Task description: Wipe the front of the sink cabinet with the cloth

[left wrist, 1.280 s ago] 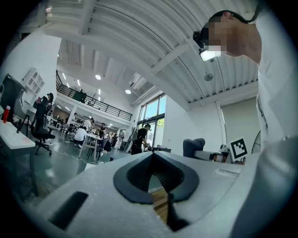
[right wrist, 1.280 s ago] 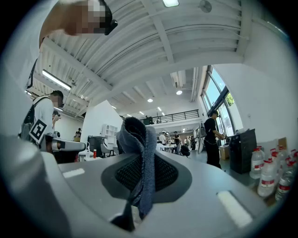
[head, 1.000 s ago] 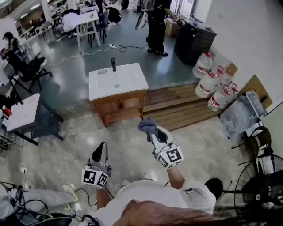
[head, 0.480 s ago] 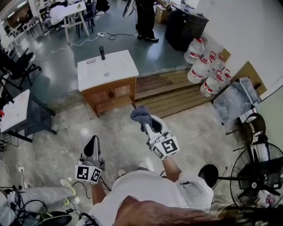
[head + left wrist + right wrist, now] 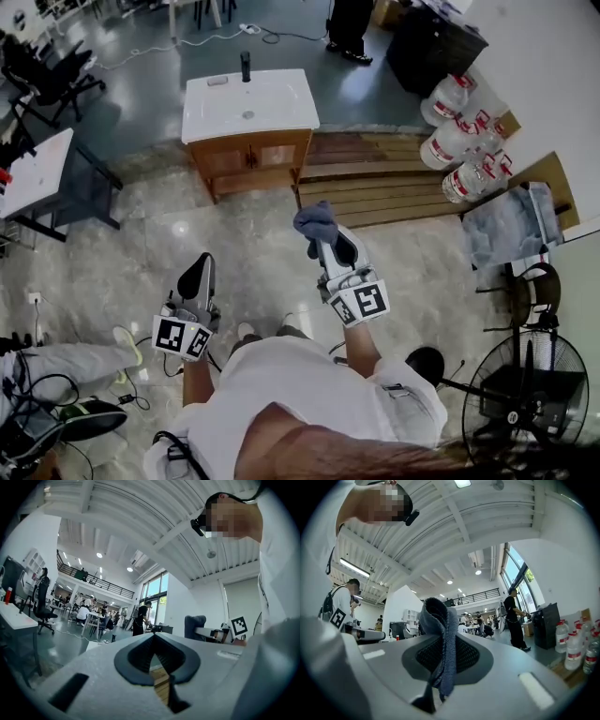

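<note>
Cloth, grey-blue and bunched, sits at the tip of the right gripper in the head view and covers the fingertips there. It is held in the air over the pale floor, well apart from the sink cabinet. The cabinet is seen steeply from above, so its wooden front shows only as a narrow band under the white basin. The left gripper hangs lower and to the left, pointing the same way. The person's body cuts off the lower part of this view.

In the left gripper view the dark pads of the left gripper meet at the tip and nothing is between them. Through the small gap behind the tip a piece of wooden planks appears. The cabinet cannot be made out with certainty here.

In the right gripper view the right gripper is clamped on the cloth, which stands up above the pads and hangs down in front of them, hiding where they meet. The cabinet is not visible; a person in black stands far behind.
</note>
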Demonstrator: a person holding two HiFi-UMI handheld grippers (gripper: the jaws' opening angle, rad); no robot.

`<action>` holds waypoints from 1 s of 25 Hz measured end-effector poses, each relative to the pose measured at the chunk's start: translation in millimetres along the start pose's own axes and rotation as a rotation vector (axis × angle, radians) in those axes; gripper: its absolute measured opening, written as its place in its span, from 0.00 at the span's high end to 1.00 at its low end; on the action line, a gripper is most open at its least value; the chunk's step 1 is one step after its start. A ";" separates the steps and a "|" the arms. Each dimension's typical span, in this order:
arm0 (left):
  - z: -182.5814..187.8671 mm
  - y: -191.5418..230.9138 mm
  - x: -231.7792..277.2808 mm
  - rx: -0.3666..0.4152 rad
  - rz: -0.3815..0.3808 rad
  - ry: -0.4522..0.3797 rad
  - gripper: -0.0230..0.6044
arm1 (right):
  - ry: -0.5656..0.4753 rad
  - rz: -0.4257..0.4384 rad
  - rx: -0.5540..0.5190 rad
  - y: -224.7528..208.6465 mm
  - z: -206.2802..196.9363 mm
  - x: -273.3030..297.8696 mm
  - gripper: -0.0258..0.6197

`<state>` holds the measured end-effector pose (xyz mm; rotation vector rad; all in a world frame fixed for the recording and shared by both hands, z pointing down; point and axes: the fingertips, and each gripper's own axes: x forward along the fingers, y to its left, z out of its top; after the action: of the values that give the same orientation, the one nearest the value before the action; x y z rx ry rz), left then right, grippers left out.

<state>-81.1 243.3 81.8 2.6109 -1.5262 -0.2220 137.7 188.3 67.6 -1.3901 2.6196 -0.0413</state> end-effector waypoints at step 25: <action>-34.4 35.8 125.0 0.014 0.002 0.012 0.96 | -0.017 0.005 0.033 -85.9 -28.7 62.2 0.87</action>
<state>-45.0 117.5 112.8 2.6159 -1.5322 -0.1952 169.2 87.0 96.2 -1.3664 2.5967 -0.0710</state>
